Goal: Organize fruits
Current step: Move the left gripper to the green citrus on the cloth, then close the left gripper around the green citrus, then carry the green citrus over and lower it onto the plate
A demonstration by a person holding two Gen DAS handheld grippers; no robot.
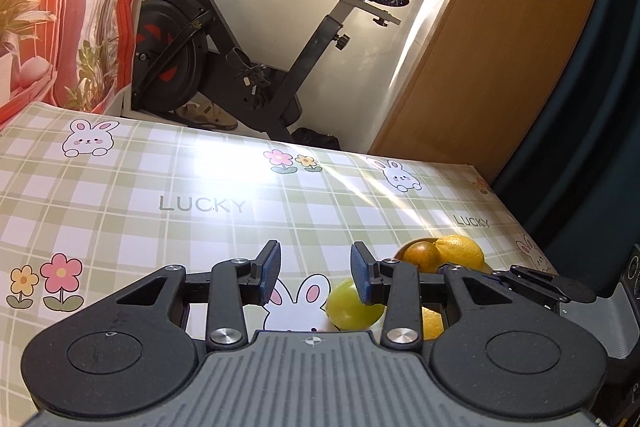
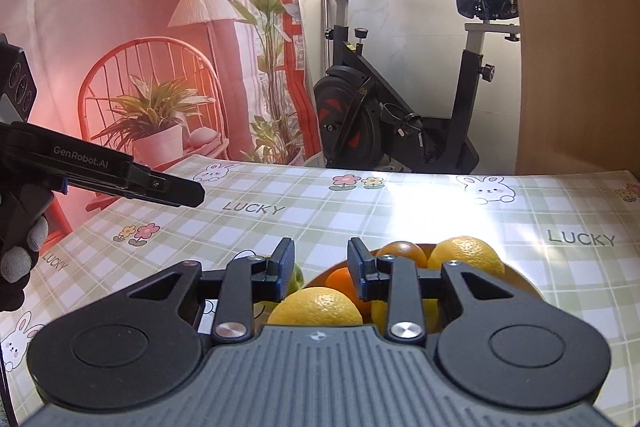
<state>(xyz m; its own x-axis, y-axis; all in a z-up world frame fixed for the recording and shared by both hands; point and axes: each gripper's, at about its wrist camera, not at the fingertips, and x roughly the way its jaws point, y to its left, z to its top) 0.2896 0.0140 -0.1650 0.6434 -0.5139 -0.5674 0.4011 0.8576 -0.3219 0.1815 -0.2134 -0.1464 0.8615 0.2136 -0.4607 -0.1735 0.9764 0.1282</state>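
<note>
A brown bowl on the checked tablecloth holds two oranges and several lemons. In the left wrist view the same bowl sits at the right with an orange and a lemon. A green fruit lies on the cloth just left of the bowl, under my left gripper's right finger. My left gripper hovers open over the cloth with nothing between its pads. My right gripper hangs above the bowl's near side, jaws drawn close together and empty. The green fruit peeks out behind its left finger.
The tablecloth has rabbit and flower prints, and its far edge runs across both views. An exercise bike stands behind the table. A wooden panel rises at the right. A gloved hand holds my left gripper at the left.
</note>
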